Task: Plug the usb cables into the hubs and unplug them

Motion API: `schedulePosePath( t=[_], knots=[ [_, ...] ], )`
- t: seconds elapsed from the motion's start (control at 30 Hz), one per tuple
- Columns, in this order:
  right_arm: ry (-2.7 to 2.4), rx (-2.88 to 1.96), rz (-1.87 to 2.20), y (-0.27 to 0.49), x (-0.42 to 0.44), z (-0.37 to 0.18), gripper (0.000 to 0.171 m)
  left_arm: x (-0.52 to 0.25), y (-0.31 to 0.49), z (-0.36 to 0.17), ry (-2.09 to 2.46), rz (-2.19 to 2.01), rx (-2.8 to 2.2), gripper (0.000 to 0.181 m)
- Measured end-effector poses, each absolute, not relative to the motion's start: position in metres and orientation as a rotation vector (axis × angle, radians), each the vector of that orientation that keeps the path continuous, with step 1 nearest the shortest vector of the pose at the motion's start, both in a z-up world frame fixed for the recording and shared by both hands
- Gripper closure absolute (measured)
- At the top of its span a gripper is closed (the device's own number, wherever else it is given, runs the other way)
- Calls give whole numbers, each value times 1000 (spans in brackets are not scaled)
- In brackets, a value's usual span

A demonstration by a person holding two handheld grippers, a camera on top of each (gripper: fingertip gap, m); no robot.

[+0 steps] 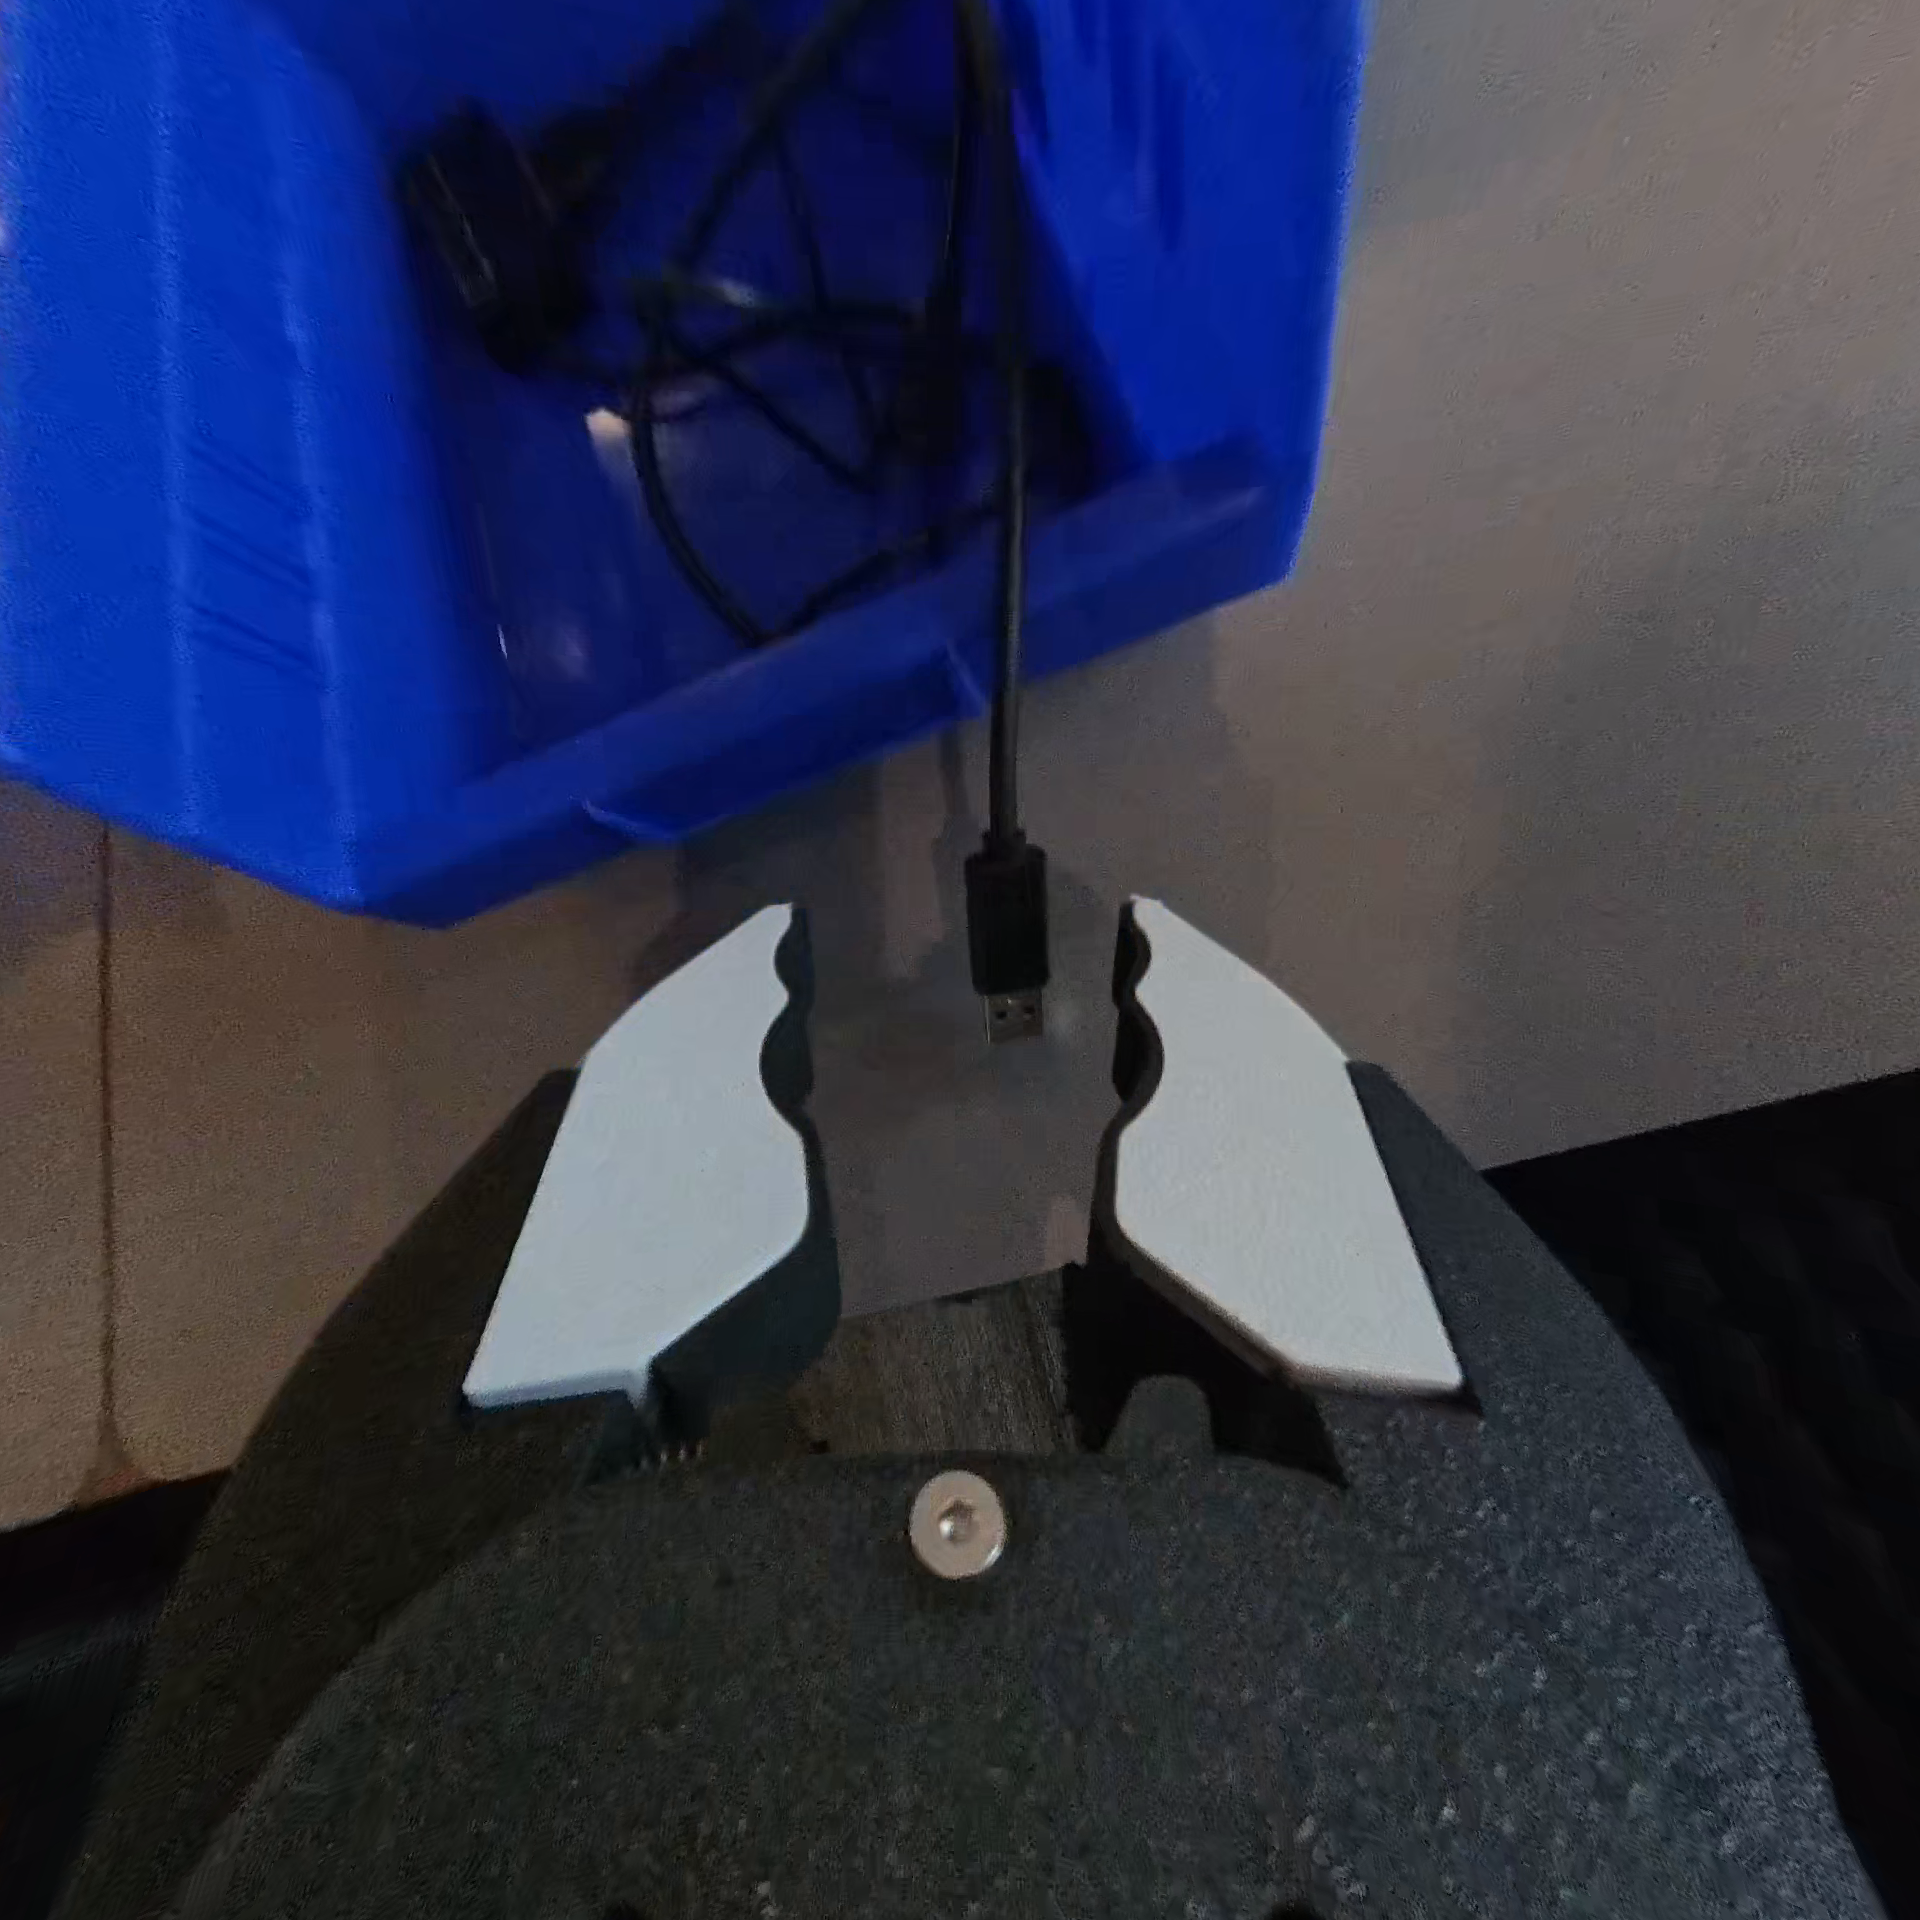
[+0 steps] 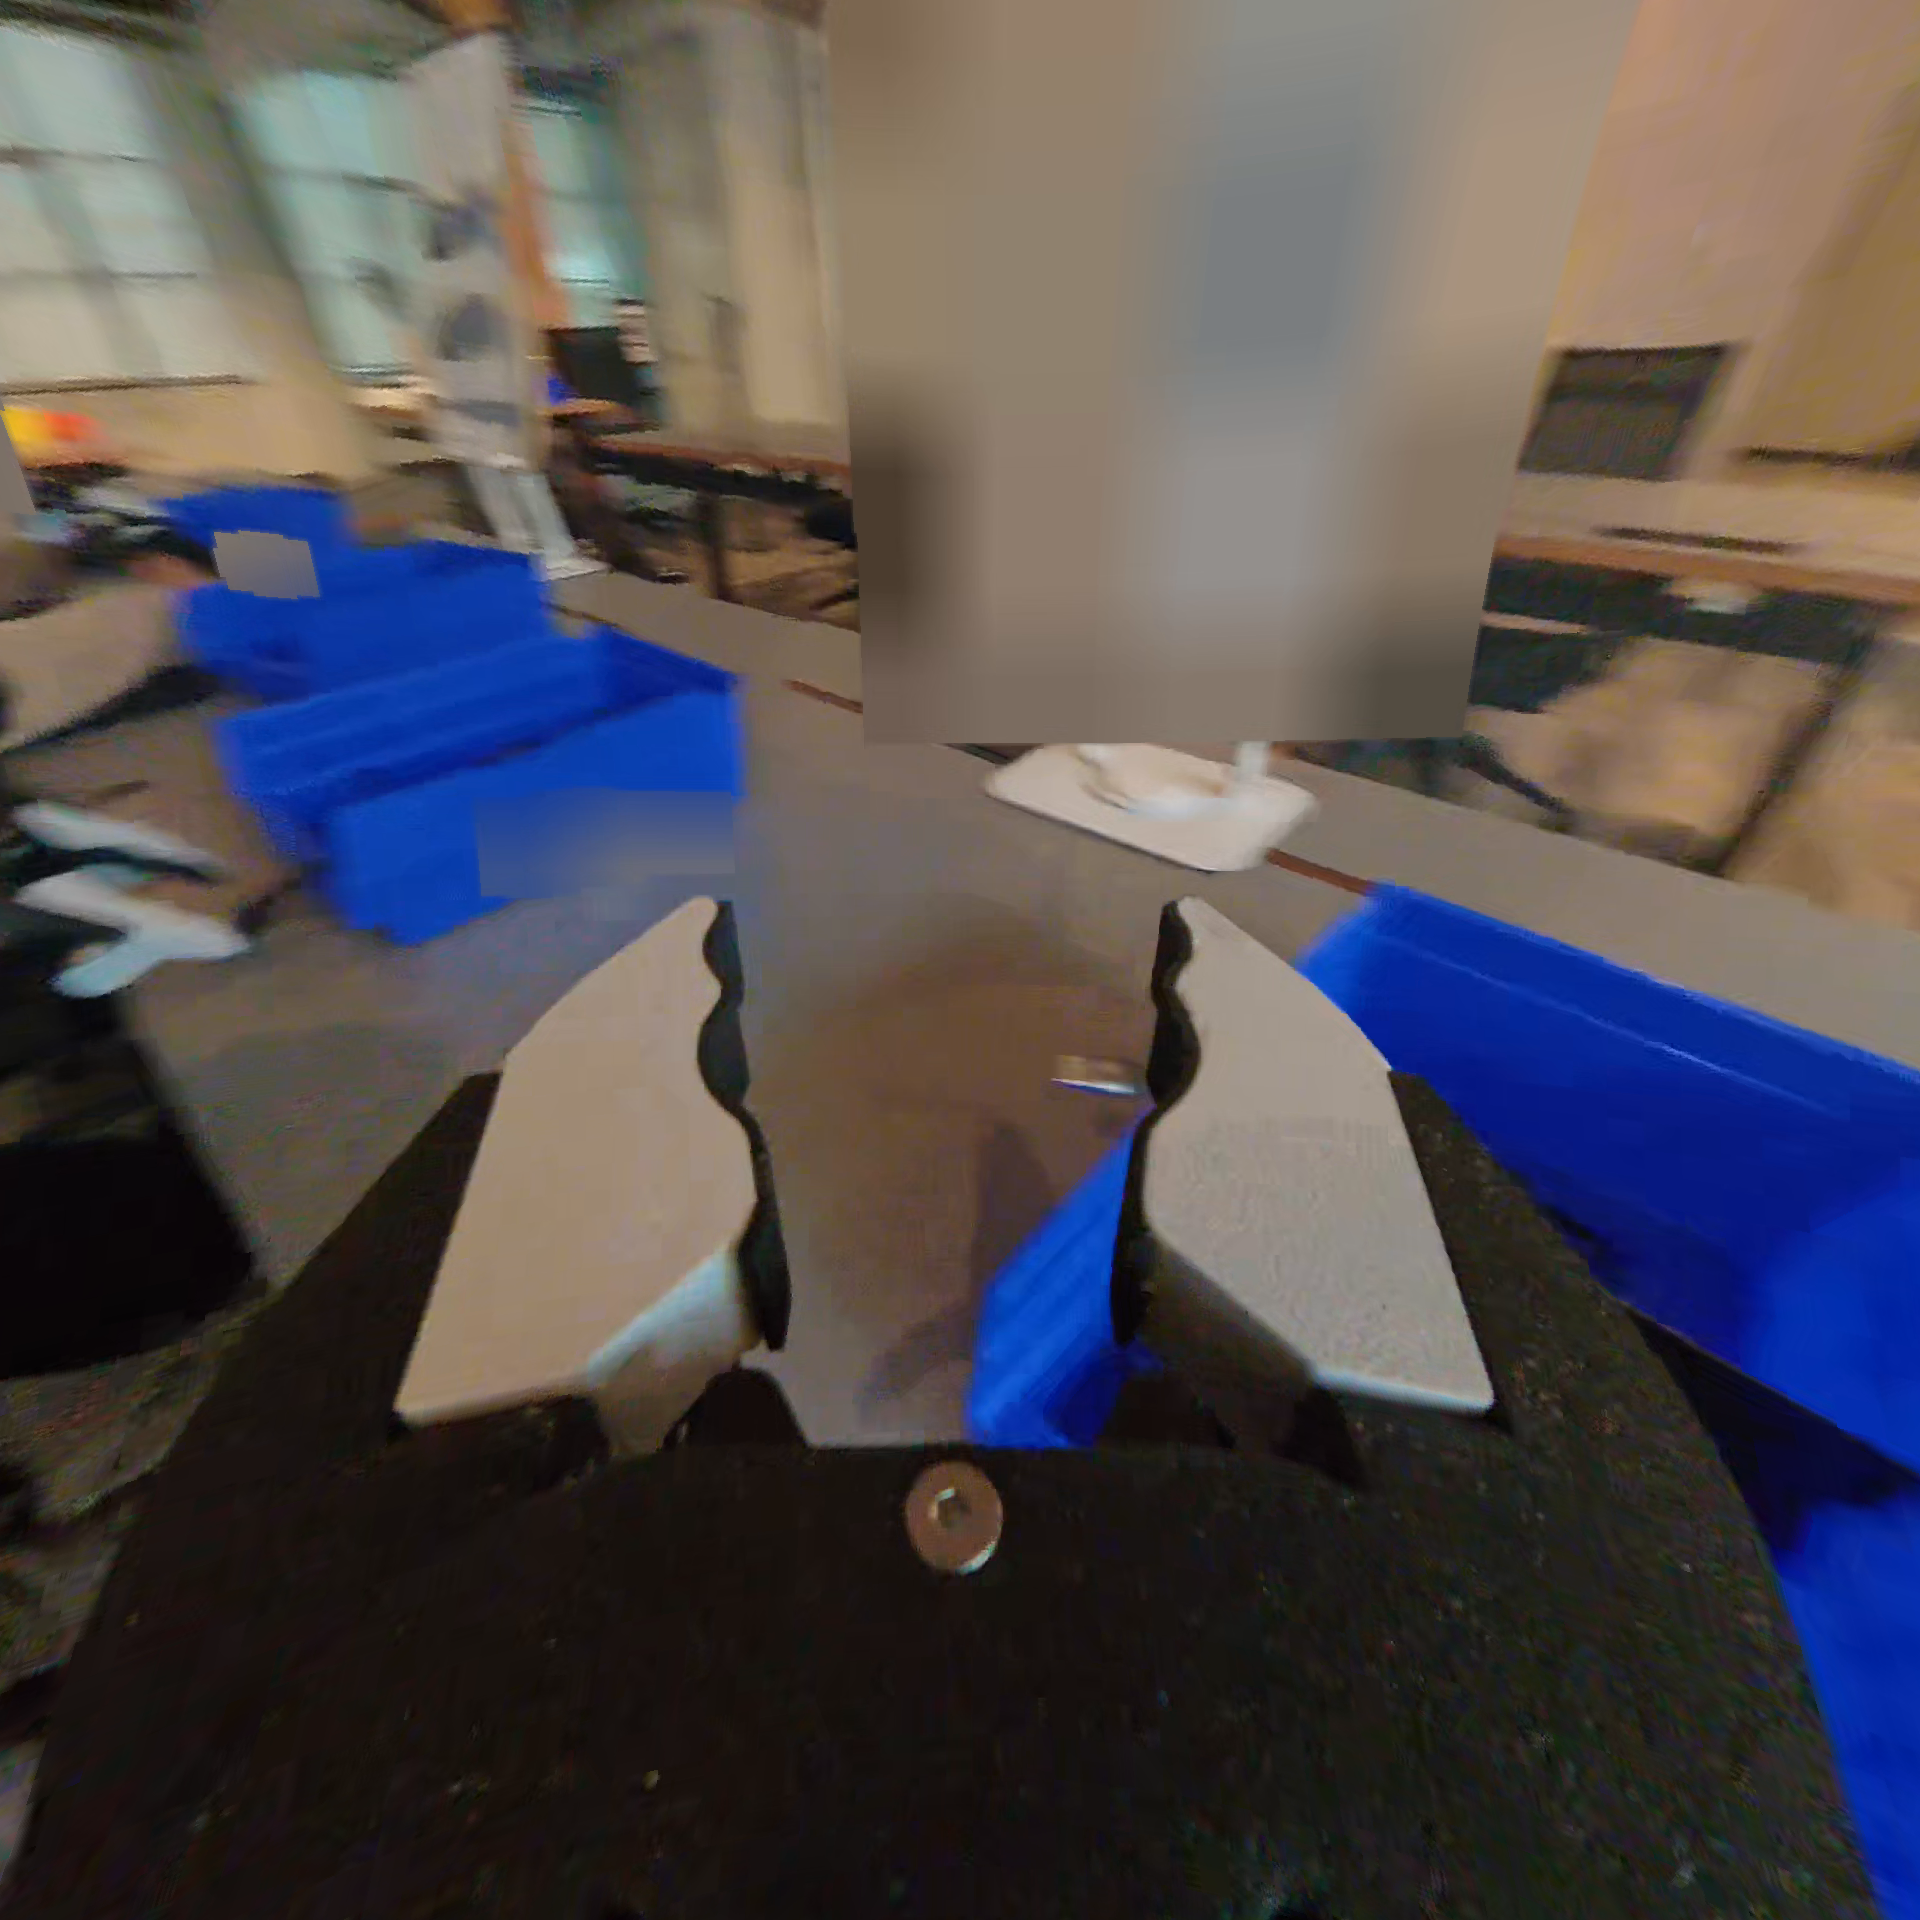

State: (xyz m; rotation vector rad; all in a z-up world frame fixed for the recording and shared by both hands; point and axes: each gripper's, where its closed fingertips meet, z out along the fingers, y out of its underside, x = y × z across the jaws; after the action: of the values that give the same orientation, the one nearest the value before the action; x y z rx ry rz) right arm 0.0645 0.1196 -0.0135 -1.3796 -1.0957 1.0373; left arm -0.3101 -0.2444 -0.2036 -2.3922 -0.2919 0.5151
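Observation:
In the left wrist view a black USB cable (image 1: 1008, 582) runs out of a blue bin (image 1: 312, 520), and its plug (image 1: 1006, 940) with a metal tip lies between my fingertips without touching them. My left gripper (image 1: 961, 920) is open and empty. More black cables and a dark block (image 1: 468, 239), too blurred to identify, lie tangled inside the bin. In the right wrist view my right gripper (image 2: 945, 914) is open and empty above a grey table (image 2: 883, 997). A small metallic thing (image 2: 1091, 1081), too blurred to identify, lies by the right finger.
A blue bin (image 2: 1610, 1091) sits at the right gripper's lower right, and further blue bins (image 2: 468, 748) stand at the far left. A white tray (image 2: 1153, 810) holding white items lies ahead. The left view shows a light wall (image 1: 1610, 520) and a dark surface (image 1: 1714, 1247). Tip to tip, the grippers are about 55 centimetres apart. Between my left fingertips and the dark block (image 1: 468, 239) there is roughly 25 centimetres.

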Motion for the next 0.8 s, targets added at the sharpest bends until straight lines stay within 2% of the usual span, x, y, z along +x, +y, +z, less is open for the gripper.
schedulePosePath(
  t=[0.07, 0.1, 0.13, 0.2, 0.33, 0.37, 0.43, 0.57, 0.73, 0.8],
  knots=[
    [-989, -1384, 970, 142, 93, -3, 100, -310, -246, -221, -315, 510, -2442, 135],
    [-949, -1368, 970, 147, 103, 3, 102, -313, -247, -226, -306, 542, -2451, 158],
    [-919, -1356, 975, 150, 111, 7, 104, -317, -247, -226, -307, 578, -2436, 165],
    [-886, -1348, 977, 155, 123, 13, 107, -322, -242, -206, -333, 606, -2340, 165],
    [-867, -1342, 968, 157, 129, 15, 114, -337, -221, -127, -340, 662, -2077, 166],
    [-876, -1353, 961, 157, 128, 12, 114, -344, -214, -123, -325, 656, -2110, 166],
    [-909, -1382, 933, 157, 125, 6, 113, -366, -195, -128, -308, 660, -2194, 165],
    [-959, -1415, 839, 158, 122, -4, 112, -385, -152, -173, -227, 517, -2454, 165],
    [-992, -1420, 833, 153, 121, -6, 112, -409, -144, -233, -200, 534, -2775, 163],
    [-999, -1426, 820, 153, 122, -8, 112, -410, -142, -226, -270, 481, -2708, 147]
  ],
)
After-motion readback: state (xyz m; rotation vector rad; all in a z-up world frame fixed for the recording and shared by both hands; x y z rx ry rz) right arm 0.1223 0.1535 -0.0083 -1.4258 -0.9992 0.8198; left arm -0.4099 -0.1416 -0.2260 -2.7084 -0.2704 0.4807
